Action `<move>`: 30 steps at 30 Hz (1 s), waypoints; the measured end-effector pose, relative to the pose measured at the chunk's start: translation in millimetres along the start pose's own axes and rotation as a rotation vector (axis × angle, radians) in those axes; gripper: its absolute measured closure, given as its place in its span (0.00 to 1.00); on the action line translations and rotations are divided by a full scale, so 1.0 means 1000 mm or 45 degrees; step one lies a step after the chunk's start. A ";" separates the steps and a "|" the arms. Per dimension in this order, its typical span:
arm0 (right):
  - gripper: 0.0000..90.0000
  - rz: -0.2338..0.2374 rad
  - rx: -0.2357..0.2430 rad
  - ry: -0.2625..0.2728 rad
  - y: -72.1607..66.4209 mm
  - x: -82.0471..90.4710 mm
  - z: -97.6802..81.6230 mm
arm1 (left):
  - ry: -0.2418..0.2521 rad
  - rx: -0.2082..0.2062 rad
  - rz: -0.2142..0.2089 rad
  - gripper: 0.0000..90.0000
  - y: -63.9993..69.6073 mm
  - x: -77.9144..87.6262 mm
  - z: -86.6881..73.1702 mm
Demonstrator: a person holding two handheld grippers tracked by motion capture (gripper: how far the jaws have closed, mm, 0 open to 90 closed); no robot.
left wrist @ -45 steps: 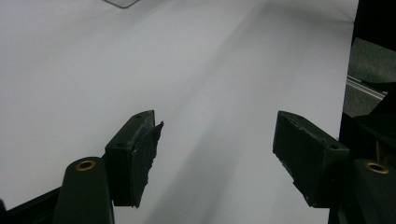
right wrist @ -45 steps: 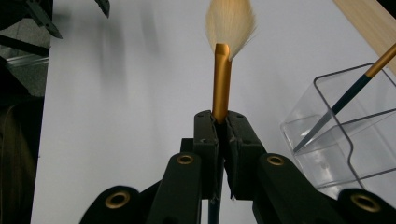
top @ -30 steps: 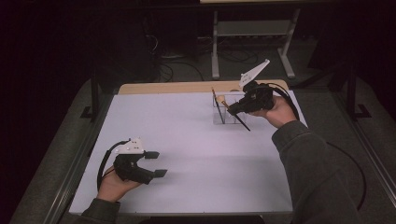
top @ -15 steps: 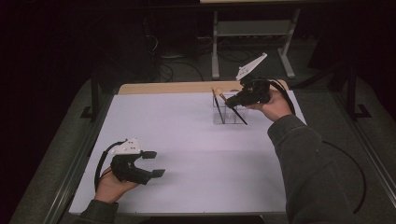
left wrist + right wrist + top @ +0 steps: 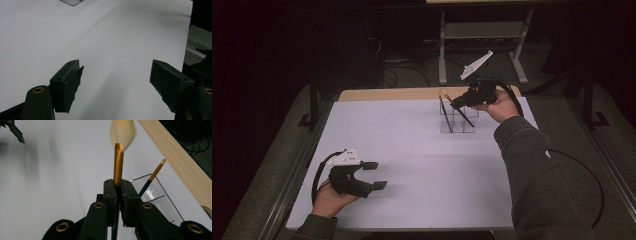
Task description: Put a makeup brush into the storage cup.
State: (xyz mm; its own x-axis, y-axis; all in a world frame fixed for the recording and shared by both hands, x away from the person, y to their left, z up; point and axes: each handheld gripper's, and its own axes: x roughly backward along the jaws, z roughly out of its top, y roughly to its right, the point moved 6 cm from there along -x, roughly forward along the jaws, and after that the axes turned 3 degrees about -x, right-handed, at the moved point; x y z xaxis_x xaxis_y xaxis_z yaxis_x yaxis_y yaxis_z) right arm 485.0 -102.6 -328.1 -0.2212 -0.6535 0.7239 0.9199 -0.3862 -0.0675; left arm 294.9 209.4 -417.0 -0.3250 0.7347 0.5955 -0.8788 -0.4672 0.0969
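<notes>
My right gripper (image 5: 455,104) hangs over a clear plastic organizer (image 5: 457,128) at the far right of the table. It is shut on a makeup brush (image 5: 118,167) with a gold ferrule and pale bristles; the brush's dark handle (image 5: 465,118) slants down into the organizer. A second brush (image 5: 445,114) with a dark handle and gold tip (image 5: 153,175) leans in the organizer (image 5: 162,200). My left gripper (image 5: 376,175) rests near the front left, its jaws wide apart (image 5: 117,82) with only bare table between them.
The white tabletop (image 5: 412,150) spreads between the two hands. A wooden strip (image 5: 392,93) runs along the far edge (image 5: 175,155). A cable trails off the table's right side (image 5: 582,175). A metal frame (image 5: 482,30) stands behind the table.
My right gripper has shifted a little toward the far edge with the brush in it, lifting the handle's lower end. The left gripper has stayed put.
</notes>
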 end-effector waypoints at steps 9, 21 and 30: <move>0.92 -0.018 -0.022 0.007 0.010 -0.003 0.006 | 0.007 0.000 0.000 0.26 -0.001 0.001 0.000; 0.92 -0.022 -0.026 0.003 0.018 -0.011 0.016 | 0.006 0.002 -0.003 0.26 -0.001 0.001 0.000; 0.92 -0.038 -0.012 -0.002 0.024 -0.015 0.027 | 0.018 0.013 -0.004 0.26 -0.002 0.001 0.000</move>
State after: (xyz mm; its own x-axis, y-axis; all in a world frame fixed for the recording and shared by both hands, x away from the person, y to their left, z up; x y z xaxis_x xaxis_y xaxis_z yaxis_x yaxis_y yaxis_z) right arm 519.3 -84.8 -322.4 -0.2480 -0.6407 0.7266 0.9099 -0.4116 -0.0523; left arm 296.5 211.1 -417.2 -0.3269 0.7429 0.5841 -0.8762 -0.4699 0.1073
